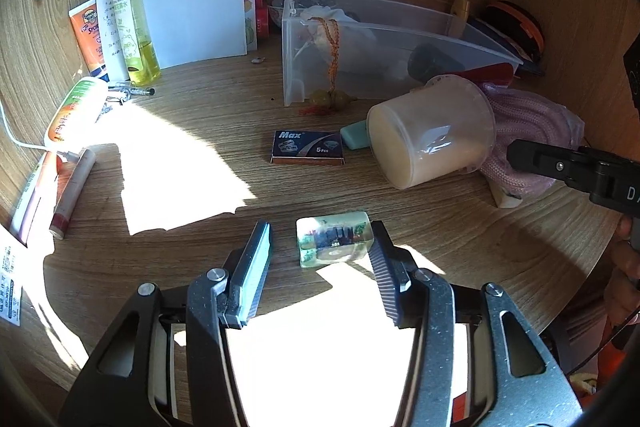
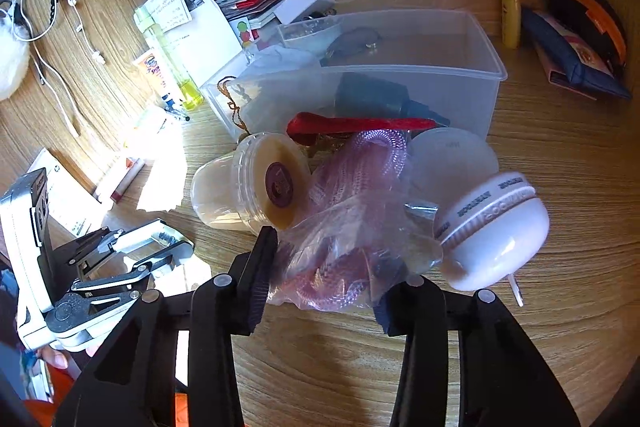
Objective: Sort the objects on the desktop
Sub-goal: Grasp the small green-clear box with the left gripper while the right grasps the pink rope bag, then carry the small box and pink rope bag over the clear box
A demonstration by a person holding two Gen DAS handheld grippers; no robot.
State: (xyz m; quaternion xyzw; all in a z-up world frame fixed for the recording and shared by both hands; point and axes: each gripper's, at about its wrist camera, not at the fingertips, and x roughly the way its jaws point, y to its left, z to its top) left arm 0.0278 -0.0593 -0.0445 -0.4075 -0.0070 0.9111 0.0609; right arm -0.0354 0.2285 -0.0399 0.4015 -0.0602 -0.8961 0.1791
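My left gripper (image 1: pixel 320 243) is open, its fingers on either side of a small clear resin block with a picture inside (image 1: pixel 334 237) lying on the wooden desk; the right finger touches or nearly touches it. My right gripper (image 2: pixel 326 267) is open around a clear plastic bag holding a pink cord (image 2: pixel 344 227). The bag also shows in the left wrist view (image 1: pixel 528 139). A clear plastic storage bin (image 1: pixel 380 43) (image 2: pixel 400 75) stands behind, with several items inside.
A tipped cream-filled tub (image 1: pixel 428 131) (image 2: pixel 248 183) lies beside the bag. A white round case (image 2: pixel 492 227) lies right of it. A blue Max box (image 1: pixel 307 147), a green eraser (image 1: pixel 354 135), a yellow bottle (image 1: pixel 132 11), tubes and papers sit at left.
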